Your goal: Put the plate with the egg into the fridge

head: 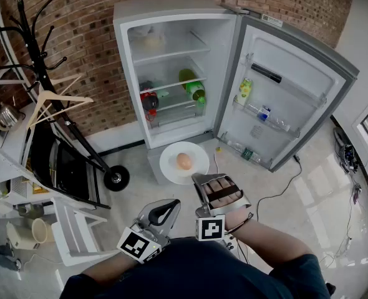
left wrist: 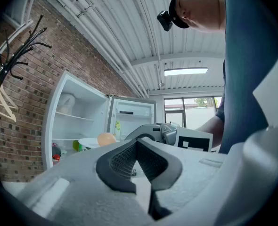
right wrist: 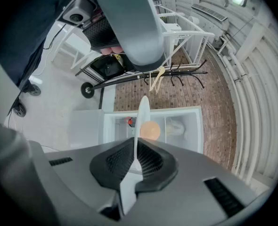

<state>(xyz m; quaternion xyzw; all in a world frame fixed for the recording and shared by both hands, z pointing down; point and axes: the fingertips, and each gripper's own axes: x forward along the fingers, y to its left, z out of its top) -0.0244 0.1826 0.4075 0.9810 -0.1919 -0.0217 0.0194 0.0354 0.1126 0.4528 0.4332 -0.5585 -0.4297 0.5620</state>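
A white plate [head: 171,167] carrying a brown egg [head: 184,161] hangs in the air just in front of the open fridge [head: 171,73], below its lowest shelf. My right gripper [head: 198,180] is shut on the plate's near rim. In the right gripper view the plate [right wrist: 142,114] shows edge-on between the closed jaws, with the egg [right wrist: 150,130] beside it. My left gripper [head: 163,214] is lower and nearer my body, shut with nothing in it. From the left gripper view [left wrist: 136,147] the egg [left wrist: 106,138] and plate [left wrist: 88,142] show ahead.
The fridge door [head: 284,98] stands swung out to the right with bottles in its racks. Shelves hold a green bottle [head: 192,87] and a red item [head: 149,99]. A black coat rack [head: 40,61] with hangers and a black cart [head: 65,167] are at left. A cable [head: 277,192] crosses the floor.
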